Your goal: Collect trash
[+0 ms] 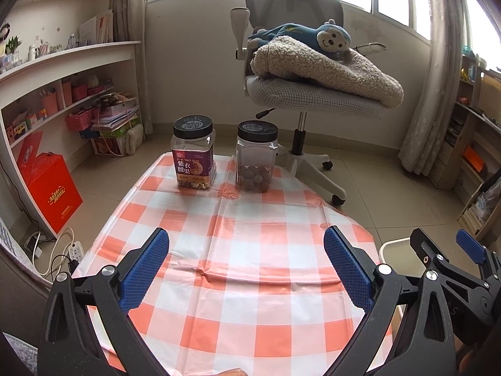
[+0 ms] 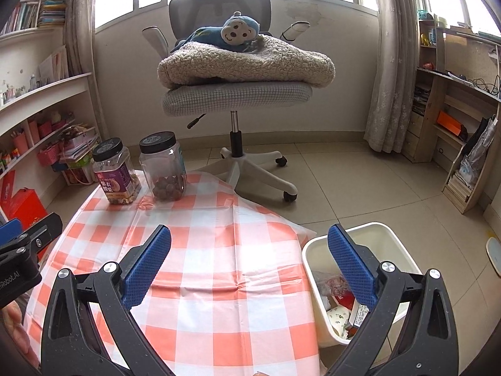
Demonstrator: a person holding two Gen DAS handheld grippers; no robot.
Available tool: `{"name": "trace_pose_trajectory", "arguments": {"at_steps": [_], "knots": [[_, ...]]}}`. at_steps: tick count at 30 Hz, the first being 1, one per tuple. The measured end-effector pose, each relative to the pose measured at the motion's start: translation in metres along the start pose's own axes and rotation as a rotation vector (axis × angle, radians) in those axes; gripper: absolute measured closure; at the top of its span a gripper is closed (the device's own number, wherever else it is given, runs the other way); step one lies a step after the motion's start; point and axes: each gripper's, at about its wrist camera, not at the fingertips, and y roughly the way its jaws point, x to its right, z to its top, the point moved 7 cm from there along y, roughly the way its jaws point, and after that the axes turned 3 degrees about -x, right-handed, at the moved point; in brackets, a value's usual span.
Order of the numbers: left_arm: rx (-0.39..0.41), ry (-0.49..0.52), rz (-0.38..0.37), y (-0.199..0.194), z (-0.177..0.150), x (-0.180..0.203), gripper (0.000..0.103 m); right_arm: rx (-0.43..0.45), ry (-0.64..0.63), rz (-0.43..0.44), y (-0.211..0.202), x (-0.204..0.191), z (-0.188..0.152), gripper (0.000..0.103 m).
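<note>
Down beside the tabletop's right edge stood a white trash bin (image 2: 316, 269), open-topped, with wrappers and crumpled trash (image 2: 339, 310) lying inside it. Above and partly over its rim the right gripper (image 2: 249, 261) hung with its blue-padded fingers (image 2: 350, 266) spread wide, holding nothing. To its left the left gripper (image 1: 246, 264) was likewise spread and empty over the tabletop (image 1: 238, 300), whose orange-and-white checked cloth lay bare across the near and middle stretch. At the far edge two black-lidded jars stood close together, a cashew jar (image 1: 193, 153) and a clear jar of nuts (image 1: 256, 156). Beyond them an office chair (image 2: 238, 94) carried a fleece blanket and a plush monkey.
</note>
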Motion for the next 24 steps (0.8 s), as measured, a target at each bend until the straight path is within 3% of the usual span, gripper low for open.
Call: {"name": "trace_pose_trajectory", "arguments": {"at_steps": [24], "knots": [[-0.008,0.007,0.019,0.0039,-0.0039,0.0058,0.007,-0.014,0.019,0.019,-0.001,0.0031,0.0014,0.007]]}}
